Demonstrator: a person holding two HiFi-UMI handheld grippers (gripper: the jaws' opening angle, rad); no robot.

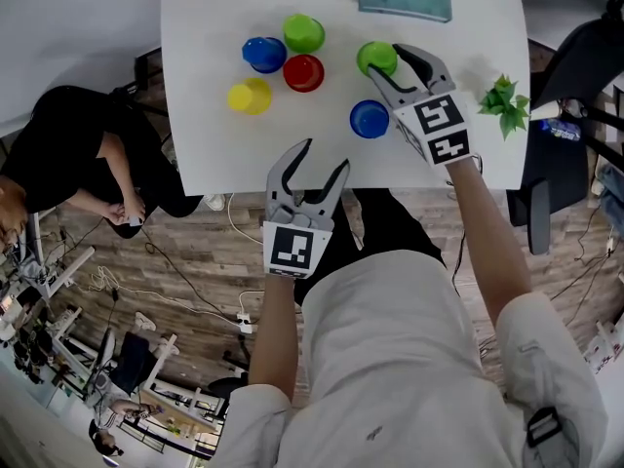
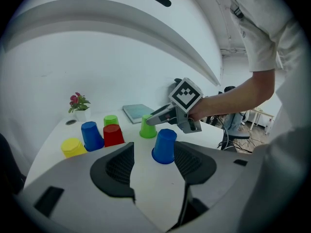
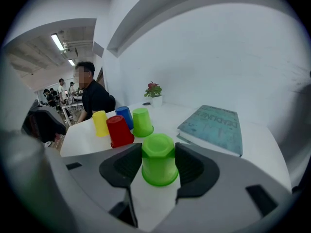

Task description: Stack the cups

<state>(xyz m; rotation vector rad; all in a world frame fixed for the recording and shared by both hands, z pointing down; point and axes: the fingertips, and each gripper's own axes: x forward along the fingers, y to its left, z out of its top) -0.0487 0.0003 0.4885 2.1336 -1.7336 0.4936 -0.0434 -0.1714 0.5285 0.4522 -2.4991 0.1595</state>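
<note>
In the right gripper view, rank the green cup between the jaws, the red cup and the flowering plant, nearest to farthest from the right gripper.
1. Green cup, between the jaws.
2. Red cup, ahead to the left.
3. Flowering plant, at the far table edge.

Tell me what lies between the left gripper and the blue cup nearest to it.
Only bare white table. The left gripper view shows the blue cup standing ahead of the open left gripper, nothing before it; the head view agrees.
</note>
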